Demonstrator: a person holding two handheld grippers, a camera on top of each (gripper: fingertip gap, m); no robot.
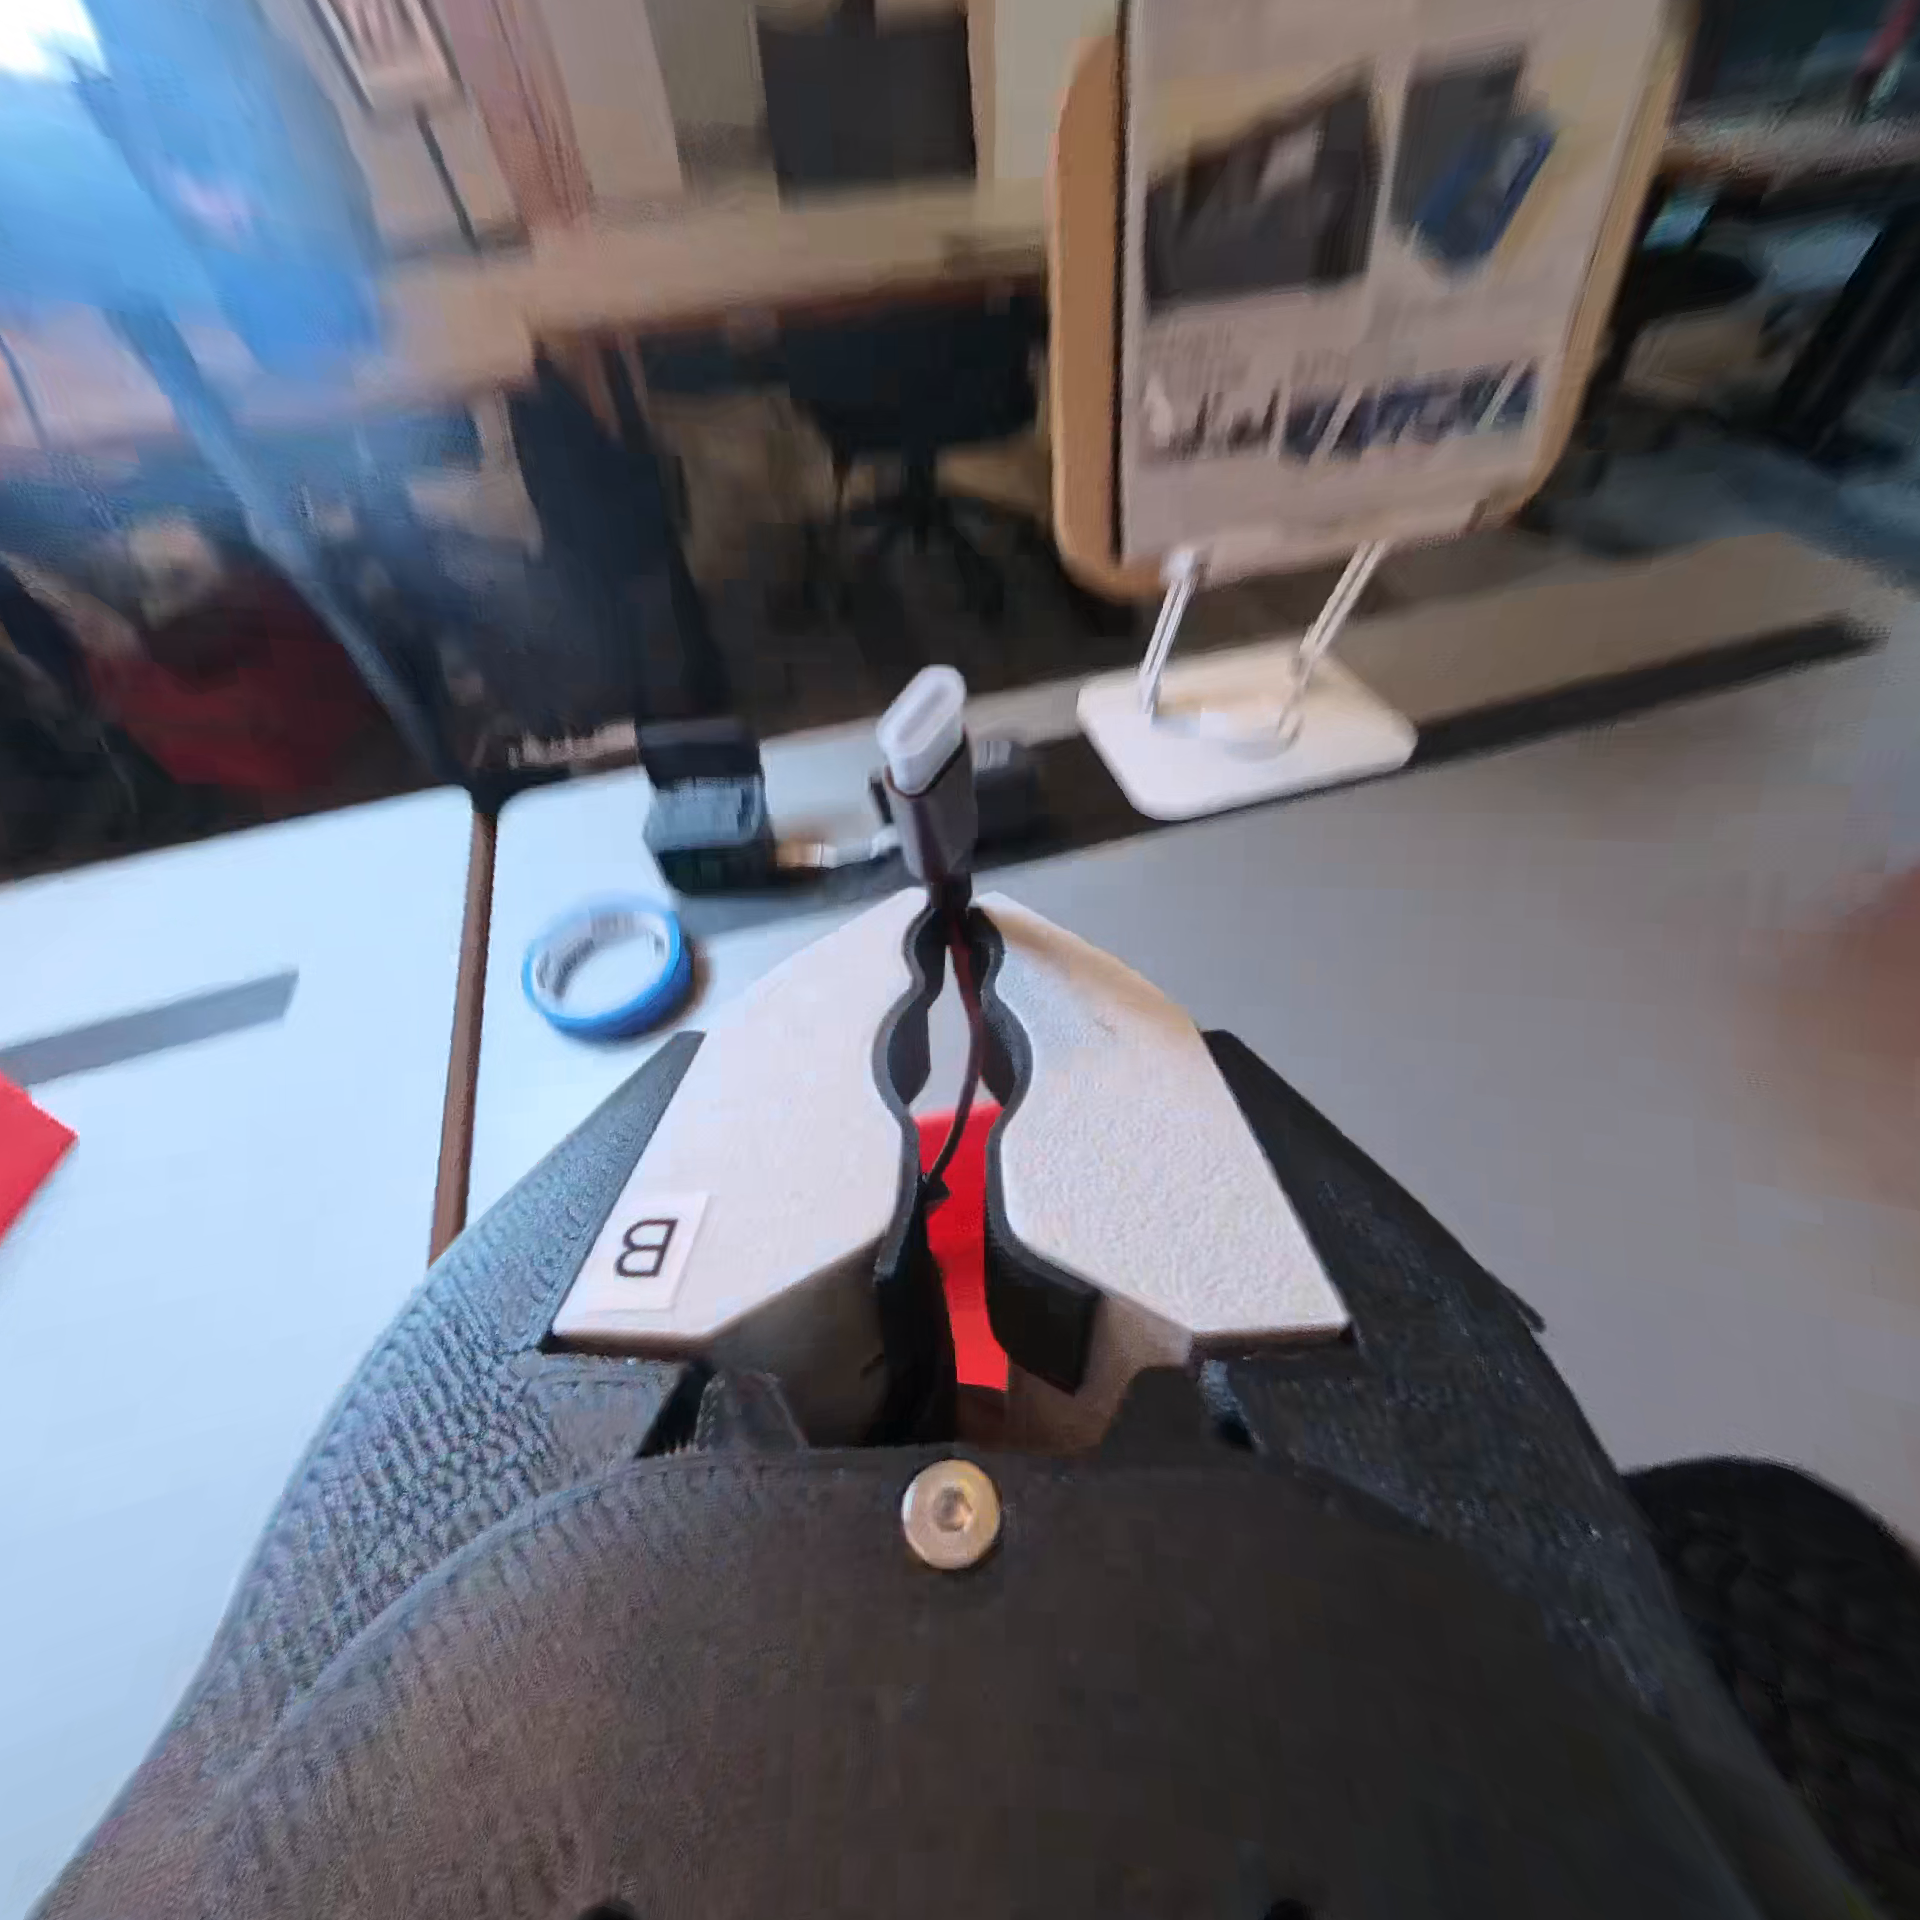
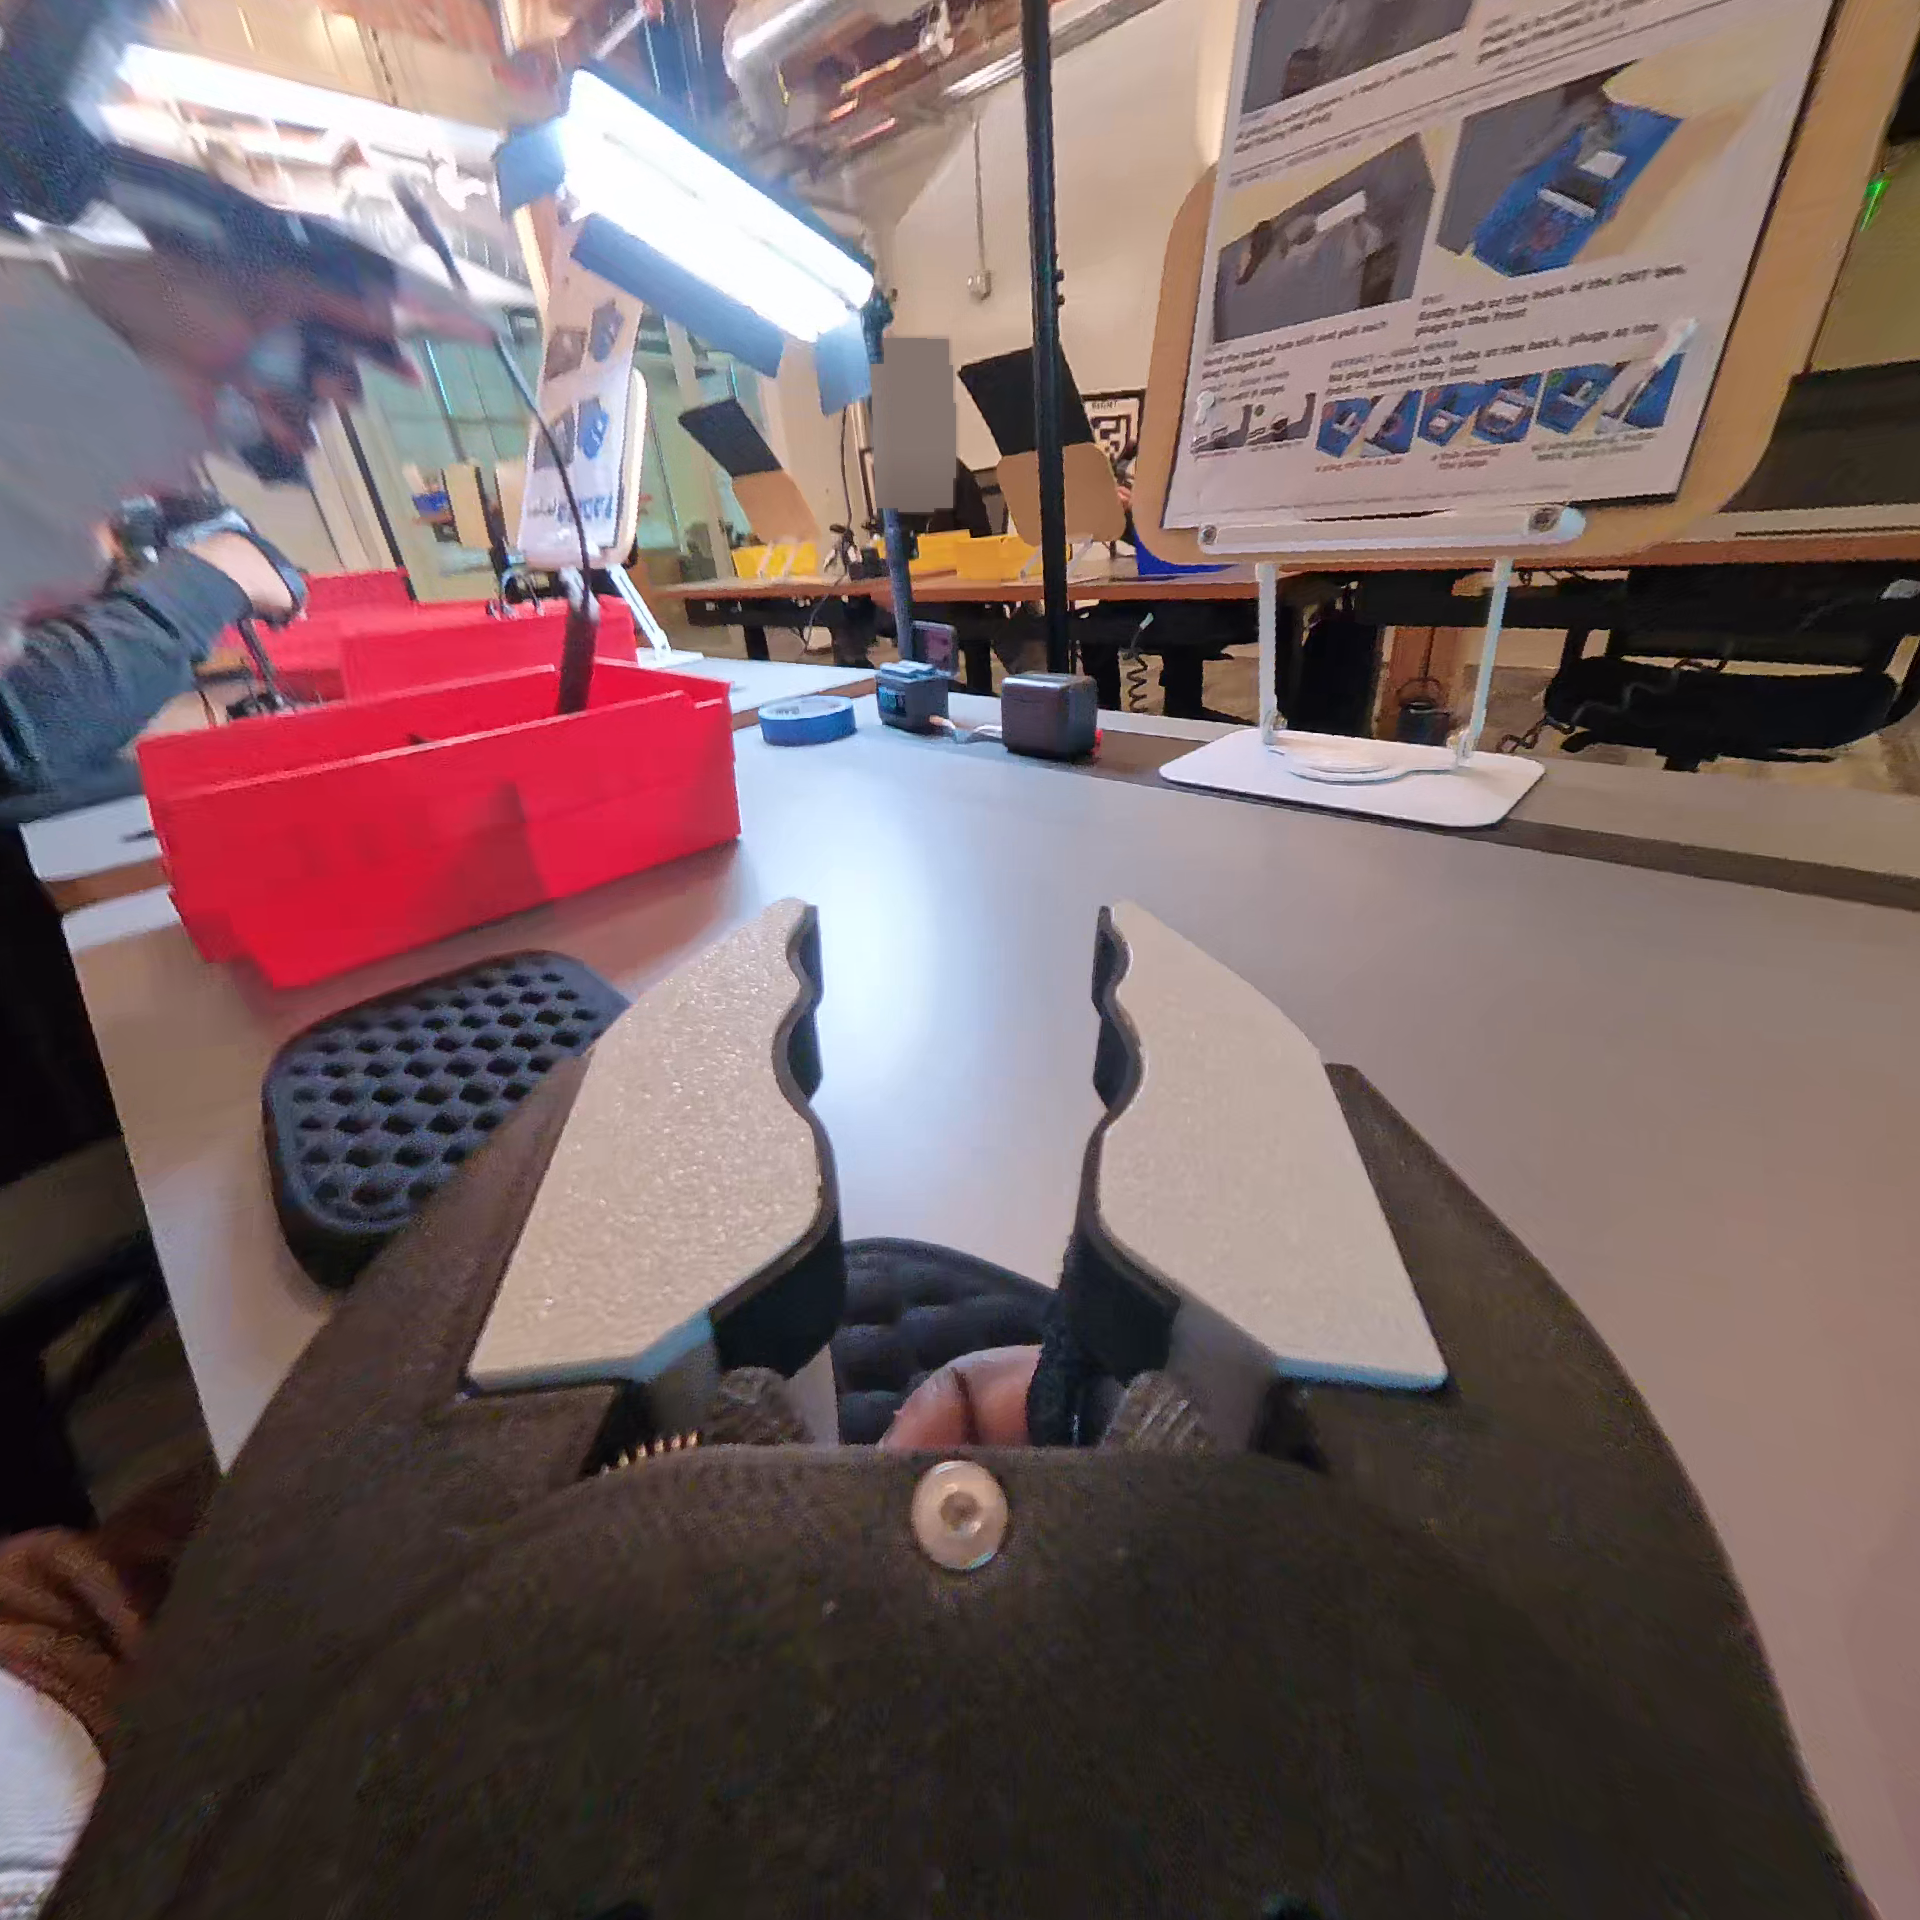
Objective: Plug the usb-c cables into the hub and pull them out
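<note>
Your left gripper (image 1: 951, 914) is pinched closed on the thin wire of a usb-c cable (image 1: 925, 769), its plug poking out at 12 o'clock. Your right gripper (image 2: 956, 935) gapes wide, holding nothing, the red bin (image 2: 436, 800) at 10 o'clock.

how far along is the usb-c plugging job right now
Done: one usb-c cable is picked up, clamped in the left tool, its plug free in the air. In hand: that cable being carried, plugged into nothing. Left: the hub isn't visible in either view, so no plugging shows; the right tool is open and empty above the grey table.
</note>
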